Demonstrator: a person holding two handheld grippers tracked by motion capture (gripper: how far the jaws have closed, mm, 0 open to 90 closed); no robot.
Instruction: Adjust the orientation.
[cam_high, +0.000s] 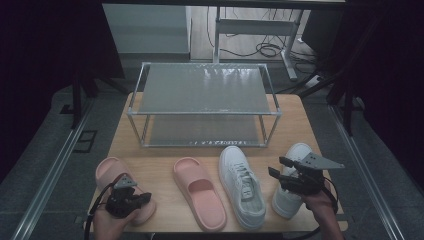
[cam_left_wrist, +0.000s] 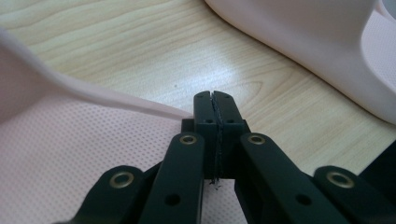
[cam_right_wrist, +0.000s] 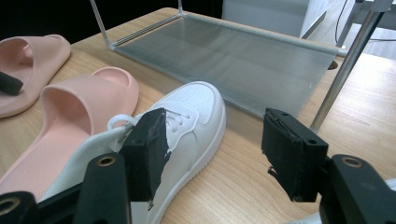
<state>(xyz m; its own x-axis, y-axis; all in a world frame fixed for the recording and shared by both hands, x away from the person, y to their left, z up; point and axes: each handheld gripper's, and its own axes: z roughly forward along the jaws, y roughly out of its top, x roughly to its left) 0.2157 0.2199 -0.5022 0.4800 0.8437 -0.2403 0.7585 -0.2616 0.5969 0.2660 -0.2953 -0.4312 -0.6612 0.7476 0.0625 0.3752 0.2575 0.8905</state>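
Currently left gripper (cam_high: 141, 198), jaws pressed together and empty, sits over pink slipper (cam_high: 112, 172) at lower left; right gripper (cam_high: 281, 167) spread beside white sneaker (cam_high: 295, 192), lower right. Open left jaws before pinching slipper's rim.

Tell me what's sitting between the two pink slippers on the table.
Nothing: in the high view, bare tabletop separates the left pink slipper from the right pink slipper.
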